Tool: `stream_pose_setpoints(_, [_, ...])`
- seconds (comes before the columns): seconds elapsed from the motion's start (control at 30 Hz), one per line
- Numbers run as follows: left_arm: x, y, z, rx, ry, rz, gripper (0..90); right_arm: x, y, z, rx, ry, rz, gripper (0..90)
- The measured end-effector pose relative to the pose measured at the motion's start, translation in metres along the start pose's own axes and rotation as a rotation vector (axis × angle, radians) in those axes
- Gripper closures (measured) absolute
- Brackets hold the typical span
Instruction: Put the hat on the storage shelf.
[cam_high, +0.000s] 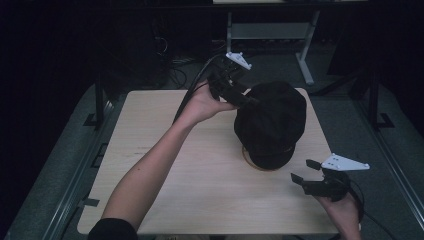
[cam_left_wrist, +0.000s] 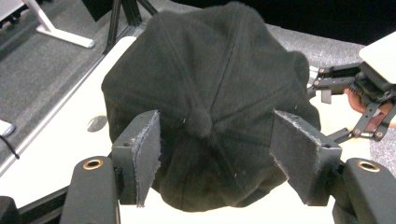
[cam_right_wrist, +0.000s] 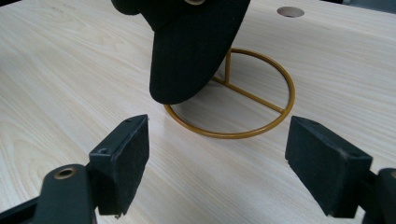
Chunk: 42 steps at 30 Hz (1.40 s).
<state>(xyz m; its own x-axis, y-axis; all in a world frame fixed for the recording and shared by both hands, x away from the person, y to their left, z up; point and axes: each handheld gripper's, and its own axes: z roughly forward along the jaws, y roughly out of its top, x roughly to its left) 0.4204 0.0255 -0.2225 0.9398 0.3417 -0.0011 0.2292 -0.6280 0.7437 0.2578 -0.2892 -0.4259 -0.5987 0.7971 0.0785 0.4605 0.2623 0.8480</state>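
Reaching from the near left edge toward the table's centre, the person's bare left forearm runs diagonally in the high view, carrying the left gripper (cam_high: 248, 99) to the black cap (cam_high: 270, 122) at roughly its 10 o'clock side. In the left gripper view its jaws stand apart over the crown (pads clear of the fabric, the top button between them). The cap sits on a gold wire stand (cam_right_wrist: 261, 100) right of centre on the light wooden table (cam_high: 165, 150). At the cap's 4 o'clock, the right gripper (cam_high: 304, 171) is held low near the table's near right corner, jaws parted and empty, aimed at the cap's brim and the stand's ring base. No writing is legible on the cap.
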Motion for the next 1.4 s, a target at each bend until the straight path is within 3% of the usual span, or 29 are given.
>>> stream_pose_setpoints(0.63, [0.000, -0.037, -0.006, 0.007, 0.031, -0.030, 32.4, 0.002, 0.001, 0.001, 0.002, 0.000, -0.005, 20.9])
stream_pose_setpoints(1.4, [-0.001, -0.083, -0.006, 0.006, 0.051, -0.105, 30.4, 0.005, 0.002, 0.006, 0.013, 0.006, -0.016, 20.3])
